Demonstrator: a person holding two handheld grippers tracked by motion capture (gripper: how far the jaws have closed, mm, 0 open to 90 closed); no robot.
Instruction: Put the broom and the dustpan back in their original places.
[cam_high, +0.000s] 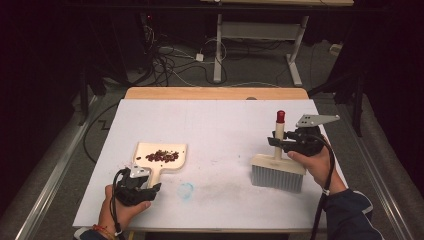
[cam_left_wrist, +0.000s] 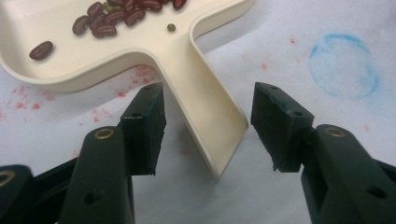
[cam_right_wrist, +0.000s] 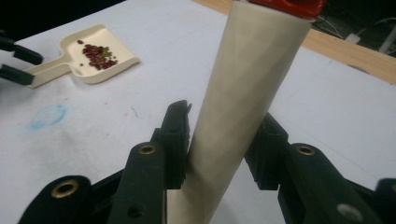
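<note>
A white tabletop (cam_high: 220, 130) holds a cream dustpan (cam_high: 160, 157) on the left and a brush (cam_high: 278, 167) on the right. The dustpan lies flat with a little pile of dark red beans (cam_high: 162, 156) in its scoop. Its handle (cam_left_wrist: 205, 102) points toward the person, and the left tongs (cam_left_wrist: 208, 126) sit around the end of it, open, with a gap on both sides. The brush stands up on its grey bristles (cam_high: 276, 178), well apart from the dustpan. Its cream handle (cam_right_wrist: 243, 107) has a red tip (cam_high: 281, 116) at the top. The right tongs (cam_right_wrist: 219, 140) hug that handle from both sides and hold it. A faint blue ring (cam_high: 186, 190) marks the tabletop near the dustpan.
</note>
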